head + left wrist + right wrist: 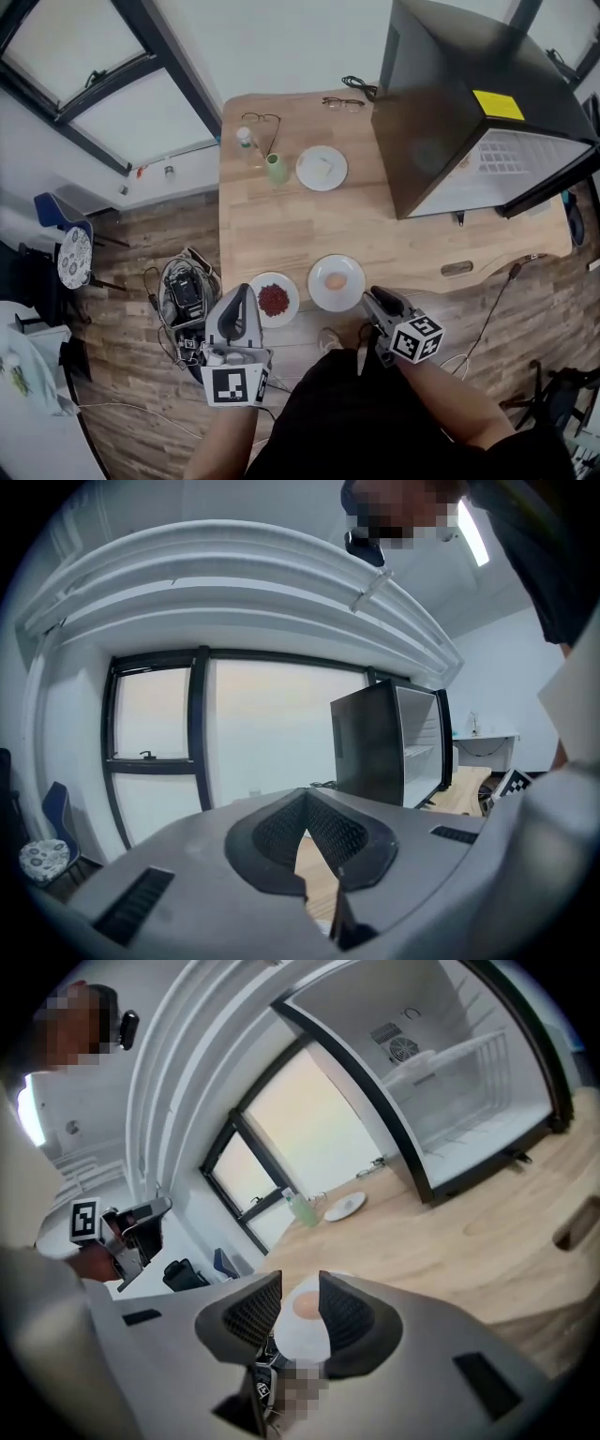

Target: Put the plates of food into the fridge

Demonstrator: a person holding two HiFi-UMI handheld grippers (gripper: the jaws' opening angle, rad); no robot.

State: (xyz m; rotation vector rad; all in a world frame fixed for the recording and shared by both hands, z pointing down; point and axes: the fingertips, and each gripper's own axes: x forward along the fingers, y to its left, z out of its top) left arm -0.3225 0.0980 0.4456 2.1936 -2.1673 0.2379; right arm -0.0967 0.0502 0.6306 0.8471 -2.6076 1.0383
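Three white plates sit on the wooden table point(281, 230): one with red food point(274, 300) at the near edge, one with an orange piece point(336, 281) beside it, and one point(322, 168) farther back. The black fridge point(469, 103) stands at the right with its door open. My left gripper point(241, 292) hovers just left of the red-food plate, and its jaws point(307, 796) meet at the tips with nothing between them. My right gripper point(367, 296) is at the near right rim of the orange-piece plate point(302, 1326), open, with the plate showing in the gap between its jaws point(300, 1274).
A green cup point(276, 168), a clear bottle point(246, 141) and two pairs of glasses point(262, 120) lie at the table's back. A bag of cables point(187, 291) sits on the floor at the left. The fridge's white shelves point(450, 1063) face the table.
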